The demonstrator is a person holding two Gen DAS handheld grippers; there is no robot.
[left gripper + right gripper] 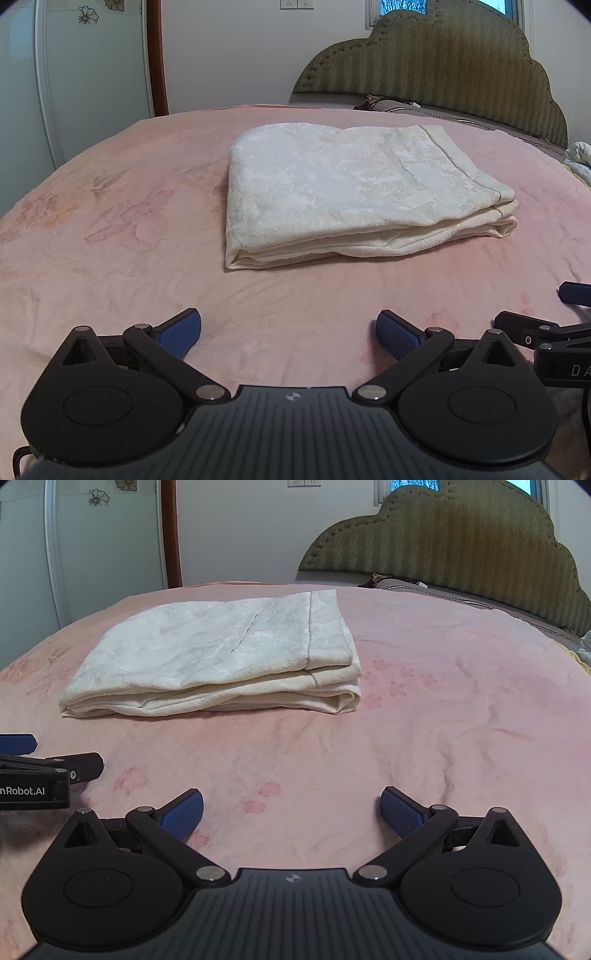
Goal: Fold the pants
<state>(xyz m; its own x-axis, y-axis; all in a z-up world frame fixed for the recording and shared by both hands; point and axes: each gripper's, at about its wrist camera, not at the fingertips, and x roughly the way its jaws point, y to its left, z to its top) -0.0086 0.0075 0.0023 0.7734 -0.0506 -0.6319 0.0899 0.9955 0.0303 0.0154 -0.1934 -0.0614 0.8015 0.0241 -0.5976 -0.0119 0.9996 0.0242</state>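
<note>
Cream pants (pixel 354 192) folded in flat stack mid-bed (pixel 110 258), toward headboard (pixel 443 62); left tool (pixel 289 334) and right tool (pixel 291 810) both spread wide, empty, side by side near bed's front edge

A bed (pixel 110 229) covered by a pink sheet with faint floral print carries the cream pants (pixel 354 192), folded into a flat, layered rectangle near the middle of the sheet. At the far end, below the green padded headboard (pixel 443 62), lies a dark pillow (pixel 424 109), and a pale patterned cloth (pixel 581 155) rests at the right edge.
</note>
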